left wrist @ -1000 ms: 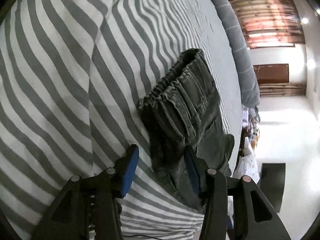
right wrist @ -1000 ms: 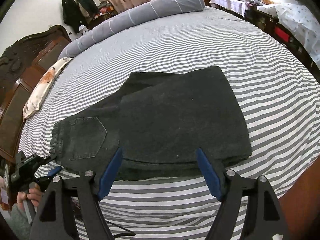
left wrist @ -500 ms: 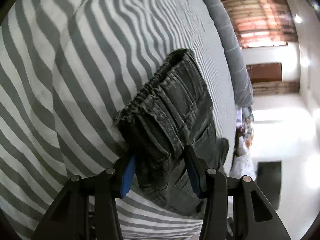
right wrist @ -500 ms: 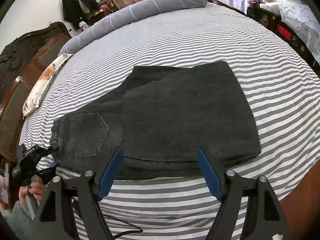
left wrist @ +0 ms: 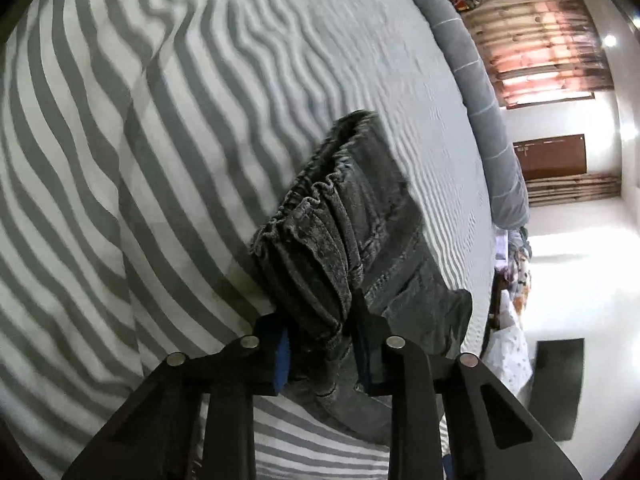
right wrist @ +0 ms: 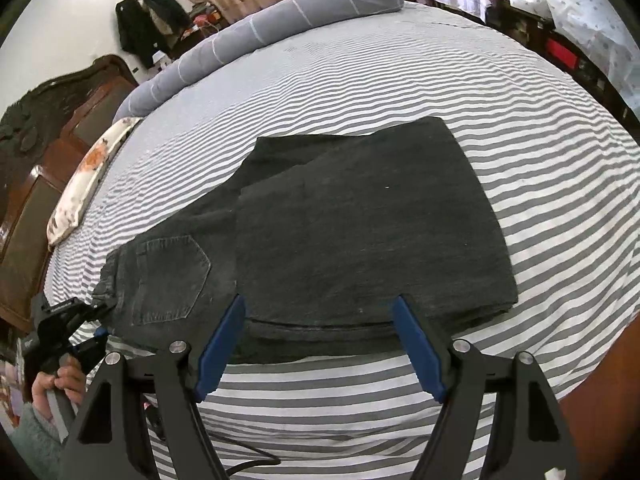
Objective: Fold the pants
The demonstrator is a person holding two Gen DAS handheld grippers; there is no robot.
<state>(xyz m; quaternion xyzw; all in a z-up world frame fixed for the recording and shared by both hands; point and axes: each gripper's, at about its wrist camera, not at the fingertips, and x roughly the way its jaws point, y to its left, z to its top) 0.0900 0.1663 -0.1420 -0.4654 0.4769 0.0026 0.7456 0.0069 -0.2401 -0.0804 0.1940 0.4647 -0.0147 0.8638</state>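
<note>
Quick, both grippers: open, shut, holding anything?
Left gripper: shut on the waistband of the pants.
Right gripper: open, holding nothing, at the near edge of the pants.

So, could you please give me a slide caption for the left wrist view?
Left tongs shut on the gathered waistband of dark pants lying on a striped bedsheet.

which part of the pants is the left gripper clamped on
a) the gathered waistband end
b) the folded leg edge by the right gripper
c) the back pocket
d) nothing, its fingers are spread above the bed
a: in the left wrist view the left gripper has its blue-padded fingers closed on the bunched elastic waistband of the dark pants, while the right gripper stays open at the near folded edge.
</note>
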